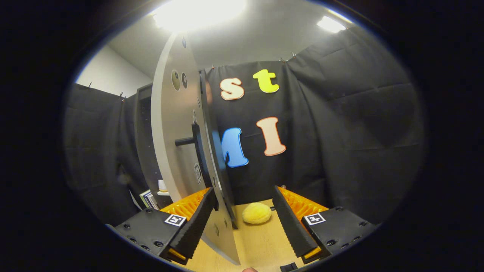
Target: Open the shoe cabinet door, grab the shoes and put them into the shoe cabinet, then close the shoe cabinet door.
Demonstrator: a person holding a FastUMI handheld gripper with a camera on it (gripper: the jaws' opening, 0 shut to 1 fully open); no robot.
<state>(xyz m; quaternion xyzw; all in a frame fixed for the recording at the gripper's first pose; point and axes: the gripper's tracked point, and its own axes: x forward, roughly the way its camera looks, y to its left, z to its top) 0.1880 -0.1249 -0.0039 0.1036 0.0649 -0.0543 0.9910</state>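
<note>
Black booth cloth backs your open-fingered gripper, astride the swung-out shoe cabinet door left of centre, so opening looks done; next, reach for the yellow fluffy shoe on the floor, low centre.

Handheld gripper, seen along its two fingers.
Each ribbed finger pad mounts on a black block fastened with dark screws; each block carries a square black-and-white marker on top.
</note>
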